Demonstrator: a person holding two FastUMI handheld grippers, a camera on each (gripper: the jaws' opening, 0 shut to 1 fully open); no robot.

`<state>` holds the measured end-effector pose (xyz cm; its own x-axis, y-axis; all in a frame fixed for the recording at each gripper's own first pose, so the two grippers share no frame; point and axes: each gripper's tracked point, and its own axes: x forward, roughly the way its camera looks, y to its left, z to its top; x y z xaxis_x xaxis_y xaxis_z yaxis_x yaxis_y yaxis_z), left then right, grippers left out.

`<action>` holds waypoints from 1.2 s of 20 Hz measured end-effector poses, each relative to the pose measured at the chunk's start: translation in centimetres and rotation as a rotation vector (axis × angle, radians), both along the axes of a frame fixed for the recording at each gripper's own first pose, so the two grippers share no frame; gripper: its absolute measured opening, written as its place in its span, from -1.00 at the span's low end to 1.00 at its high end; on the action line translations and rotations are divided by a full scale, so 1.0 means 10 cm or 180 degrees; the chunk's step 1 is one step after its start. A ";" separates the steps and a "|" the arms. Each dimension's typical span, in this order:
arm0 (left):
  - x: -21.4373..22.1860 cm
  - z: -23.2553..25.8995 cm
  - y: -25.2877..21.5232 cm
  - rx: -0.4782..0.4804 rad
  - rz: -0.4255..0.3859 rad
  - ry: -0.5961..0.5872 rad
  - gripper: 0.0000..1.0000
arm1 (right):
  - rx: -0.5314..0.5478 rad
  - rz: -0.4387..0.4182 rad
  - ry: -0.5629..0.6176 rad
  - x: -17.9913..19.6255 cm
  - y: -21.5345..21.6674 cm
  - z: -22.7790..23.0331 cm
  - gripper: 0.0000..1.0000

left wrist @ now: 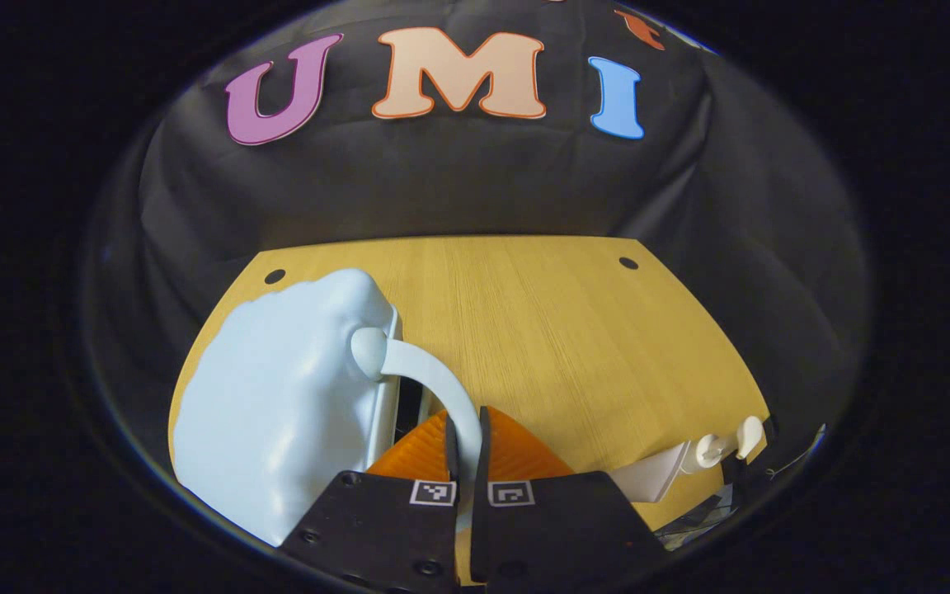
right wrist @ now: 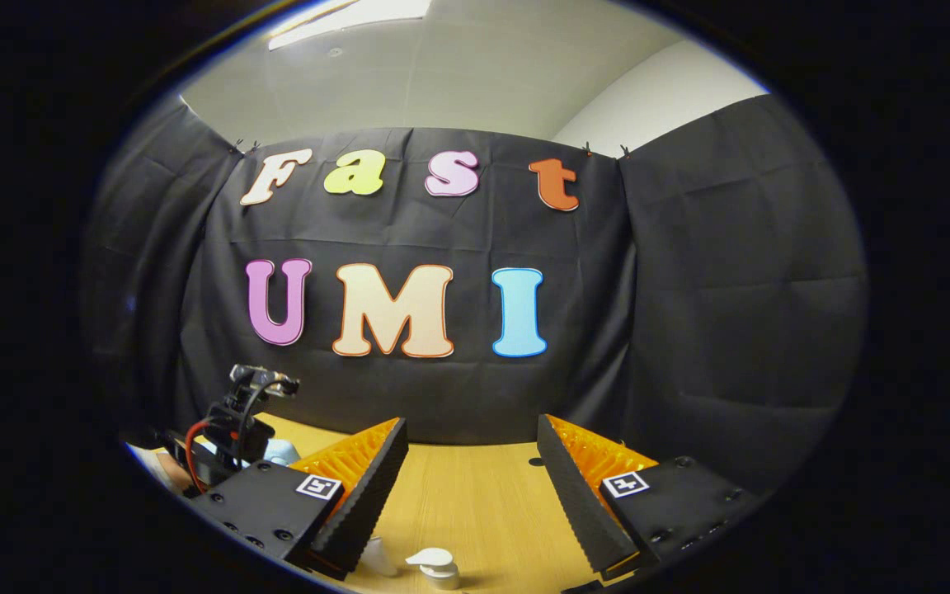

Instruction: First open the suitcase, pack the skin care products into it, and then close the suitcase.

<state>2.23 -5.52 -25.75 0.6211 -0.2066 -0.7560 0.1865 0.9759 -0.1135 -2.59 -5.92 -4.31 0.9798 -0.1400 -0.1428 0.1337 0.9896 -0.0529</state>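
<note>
Left tongs (left wrist: 467, 445) clenched on suitcase handle (left wrist: 434, 379), bottom centre; pale blue suitcase (left wrist: 277, 412) stands lower left on desk (left wrist: 557, 330). Right tongs (right wrist: 471, 487) released above pump bottle (right wrist: 434, 568) (bottom edge), nearer the products.

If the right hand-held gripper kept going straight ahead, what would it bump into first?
Probably the black cloth wall beyond the wooden table. The right hand-held gripper is open, and the pump bottle sits lower, seemingly under that line; depth is unclear.
</note>
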 end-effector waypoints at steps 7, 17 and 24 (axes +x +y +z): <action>0.19 0.59 0.46 -0.0229 0.0186 -0.0131 -1.00 | 0.0166 0.0182 0.0012 0.08 0.27 -0.09 0.96; 0.30 1.11 1.20 0.0007 0.0186 -0.0466 -1.00 | 0.0304 0.0388 -0.0066 0.17 0.72 -0.08 0.96; 0.38 1.40 2.06 0.0115 0.0436 -0.0676 -1.00 | 0.0343 0.0476 -0.0080 0.17 1.08 -0.09 0.96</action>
